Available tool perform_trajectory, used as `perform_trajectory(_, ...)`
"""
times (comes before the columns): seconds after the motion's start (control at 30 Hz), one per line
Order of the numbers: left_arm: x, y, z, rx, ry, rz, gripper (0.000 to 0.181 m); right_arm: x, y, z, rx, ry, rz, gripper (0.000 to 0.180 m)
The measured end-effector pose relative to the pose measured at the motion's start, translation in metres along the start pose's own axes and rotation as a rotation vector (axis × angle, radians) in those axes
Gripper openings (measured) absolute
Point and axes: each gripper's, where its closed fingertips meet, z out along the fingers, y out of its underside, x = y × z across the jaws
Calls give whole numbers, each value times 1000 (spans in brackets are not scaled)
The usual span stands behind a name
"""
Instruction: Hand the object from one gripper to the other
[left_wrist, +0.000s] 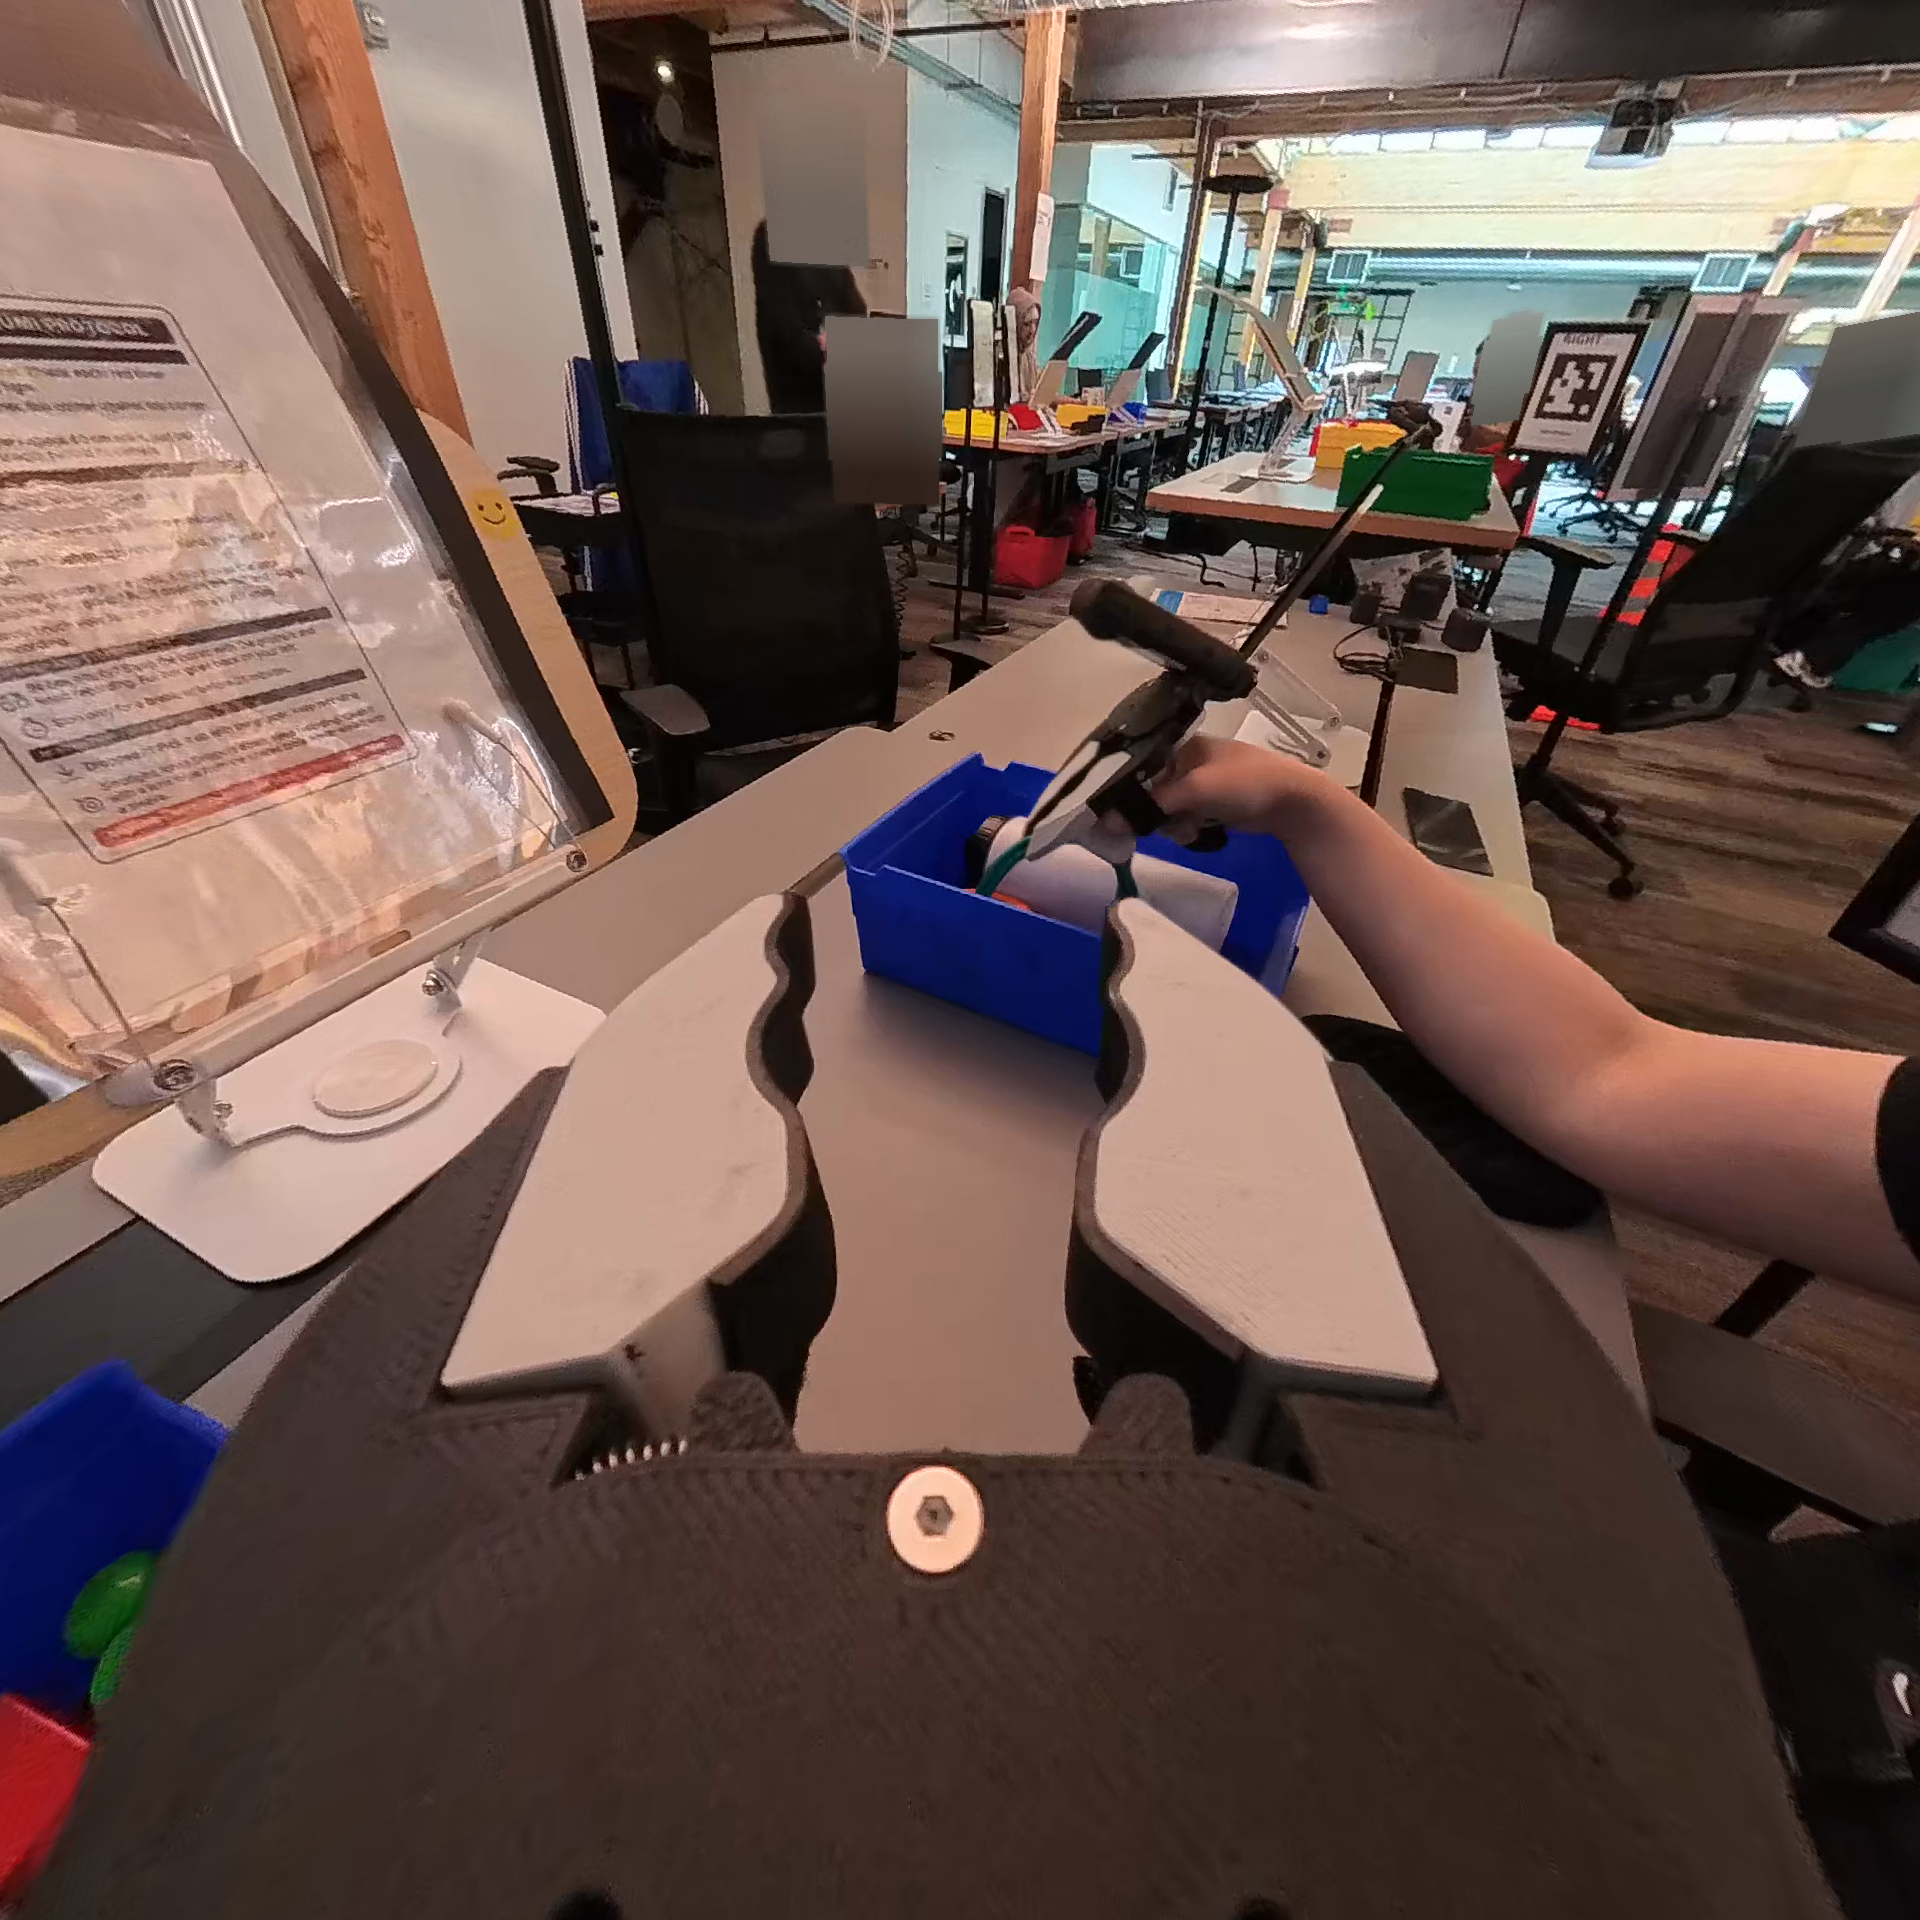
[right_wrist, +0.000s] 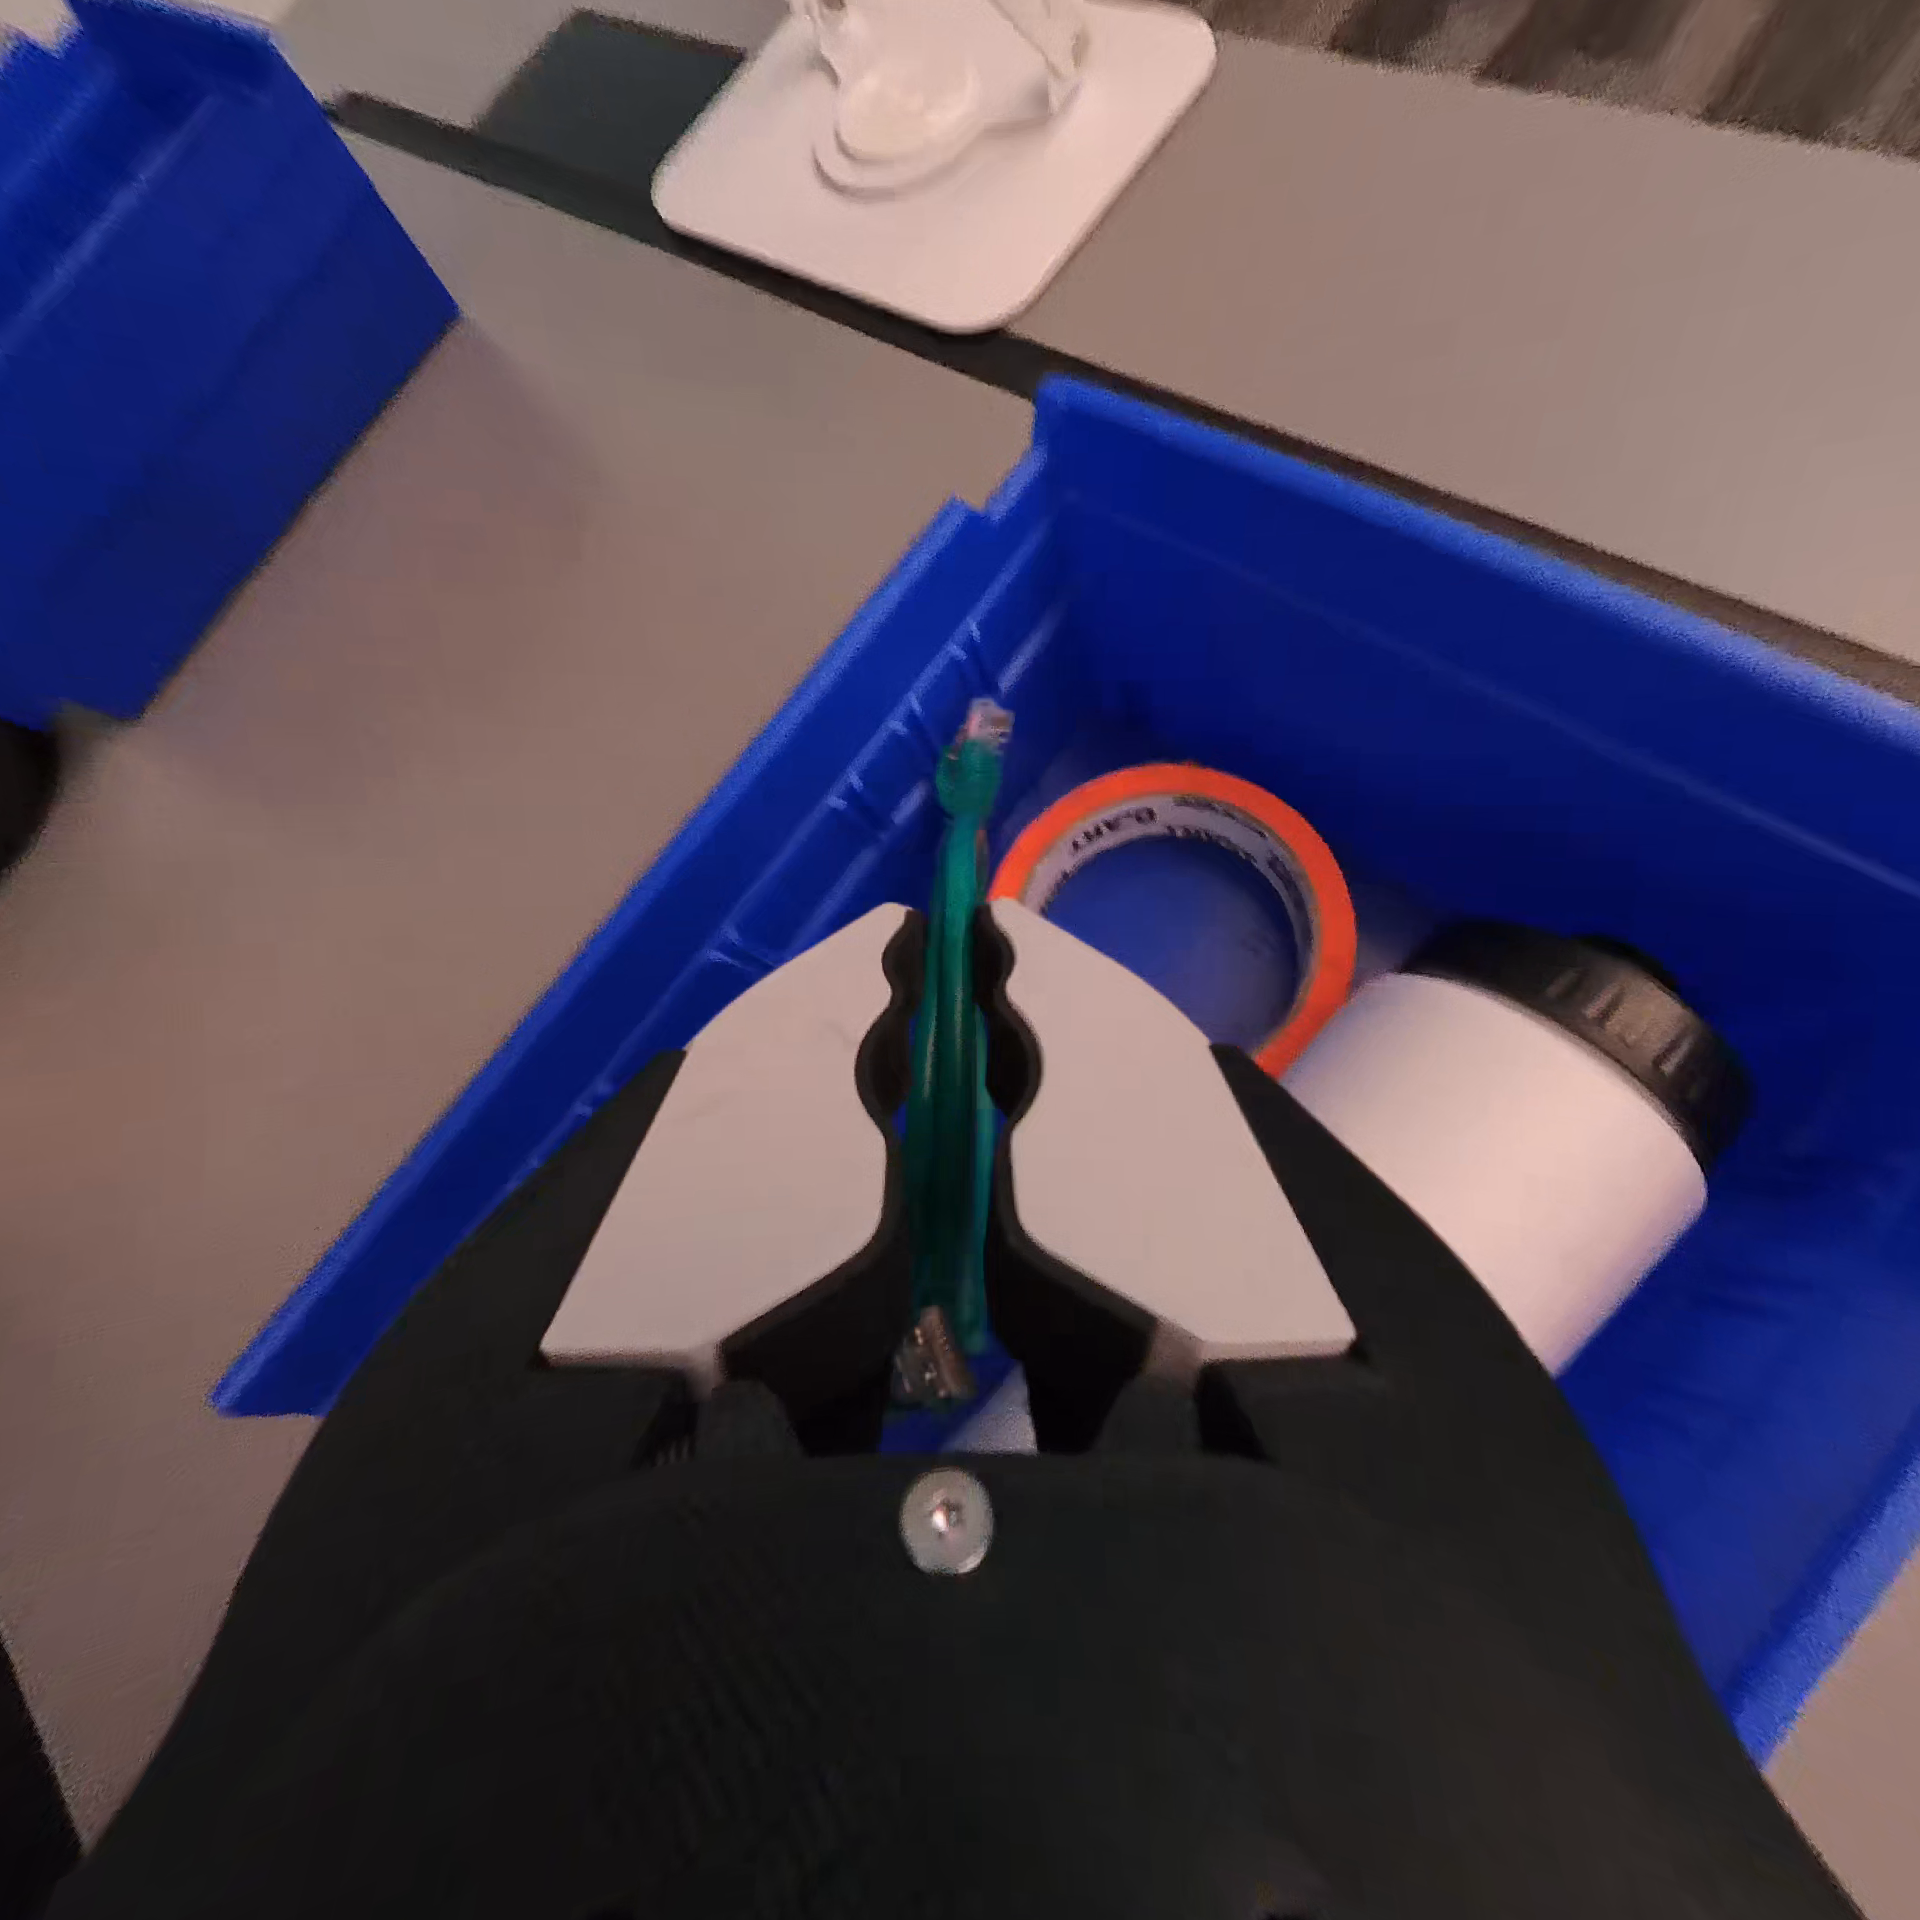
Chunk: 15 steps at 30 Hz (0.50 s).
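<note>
My right gripper is shut on a folded green network cable, with one clear plug sticking out past the fingertips and another plug near the gripper's base. It hangs over the left part of a blue bin. In the left wrist view the right gripper points down into the same blue bin, held by a hand. My left gripper is open and empty over the grey table, just short of the bin.
The bin holds an orange tape roll and a white cylinder with a black cap. A second blue bin sits at the left. A sign stand with a white base stands at the left. A forearm crosses from the right. About 40 centimetres separates my left fingertips from my right.
</note>
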Motion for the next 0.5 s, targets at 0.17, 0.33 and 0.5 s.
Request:
perform_trajectory(0.17,0,0,-3,-13,-7,8,53,27,-22,-10,159,167,-3,15)
perform_trajectory(0.33,-23,10,-13,-92,-132,32,57,75,-4,-17,12,548,-155,33)
perform_trajectory(0.5,-81,43,-53,-305,-413,5,58,68,-28,-35,138,589,-180,44)
